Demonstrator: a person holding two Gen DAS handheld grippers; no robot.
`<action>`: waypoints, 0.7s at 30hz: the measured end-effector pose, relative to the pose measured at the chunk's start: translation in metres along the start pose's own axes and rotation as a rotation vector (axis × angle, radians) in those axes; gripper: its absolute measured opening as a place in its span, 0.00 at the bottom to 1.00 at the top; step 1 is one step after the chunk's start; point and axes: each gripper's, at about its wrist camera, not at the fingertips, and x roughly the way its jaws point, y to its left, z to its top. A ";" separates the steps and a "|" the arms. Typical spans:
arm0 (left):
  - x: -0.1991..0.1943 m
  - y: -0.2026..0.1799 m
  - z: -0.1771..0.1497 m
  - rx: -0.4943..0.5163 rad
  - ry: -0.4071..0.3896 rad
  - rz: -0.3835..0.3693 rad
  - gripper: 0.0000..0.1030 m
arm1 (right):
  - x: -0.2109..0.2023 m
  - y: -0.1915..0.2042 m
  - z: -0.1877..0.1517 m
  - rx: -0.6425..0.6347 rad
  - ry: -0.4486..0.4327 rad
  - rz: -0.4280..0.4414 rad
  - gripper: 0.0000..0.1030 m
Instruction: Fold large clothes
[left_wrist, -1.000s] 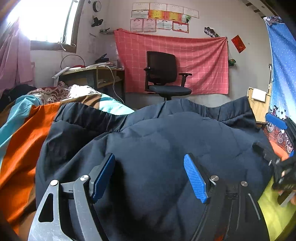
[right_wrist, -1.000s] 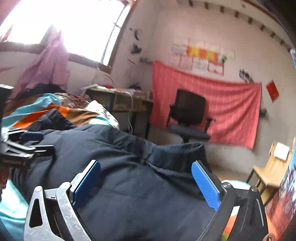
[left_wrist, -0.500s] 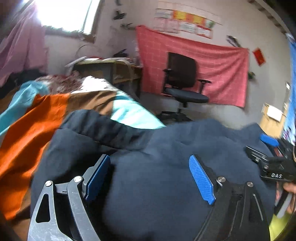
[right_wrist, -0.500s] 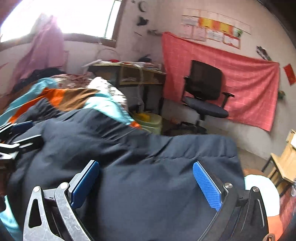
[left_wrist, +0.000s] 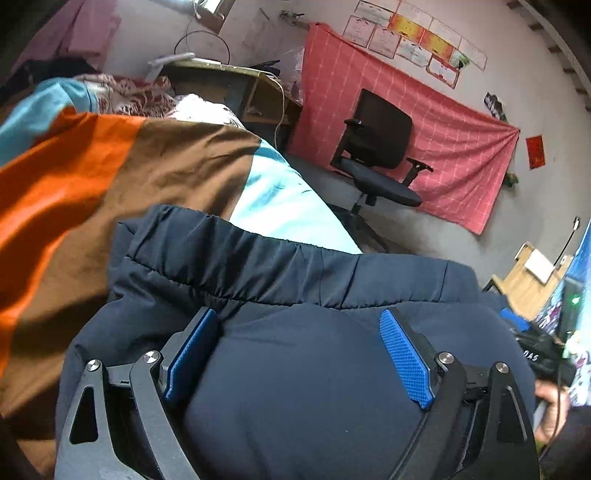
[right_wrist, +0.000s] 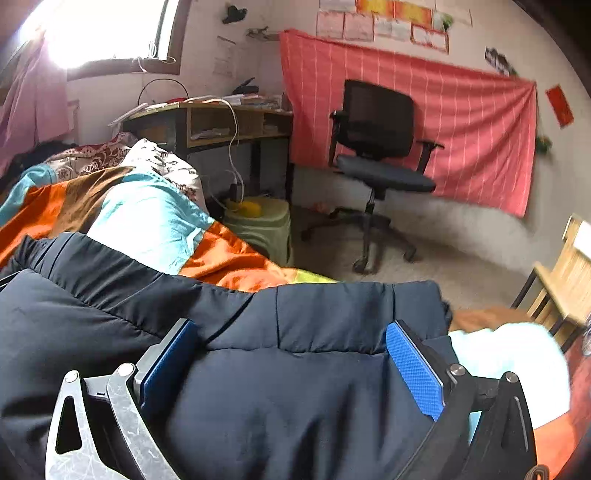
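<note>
A large dark navy padded jacket (left_wrist: 303, 369) lies on the bed, its gathered hem band (left_wrist: 258, 266) towards the far side; it also fills the lower right wrist view (right_wrist: 280, 387). My left gripper (left_wrist: 299, 354) is open, its blue pads spread wide just over the jacket's left part. My right gripper (right_wrist: 291, 362) is open, its pads spread over the jacket's right part near the hem. The right gripper's body shows at the right edge of the left wrist view (left_wrist: 535, 354).
The bed has an orange, brown and teal cover (left_wrist: 92, 177). Beyond it are a black office chair (right_wrist: 376, 147), a wooden desk (right_wrist: 229, 118), a green stool (right_wrist: 262, 225), a pink wall cloth (right_wrist: 461, 129) and a wooden chair (right_wrist: 569, 273) at right.
Both grippers have tilted down and moved back towards me over the jacket. The jacket's far hem now sits lower and flatter on the bed. Both jaws stay open.
</note>
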 end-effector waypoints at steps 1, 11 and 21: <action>0.000 0.001 0.000 -0.007 -0.007 -0.008 0.84 | 0.003 -0.002 0.001 0.012 0.009 0.012 1.00; -0.005 -0.002 -0.007 -0.017 -0.072 -0.028 0.84 | 0.024 -0.024 -0.004 0.124 0.037 0.125 1.00; -0.006 -0.002 -0.010 -0.019 -0.078 -0.031 0.84 | 0.023 -0.026 -0.009 0.143 0.027 0.141 1.00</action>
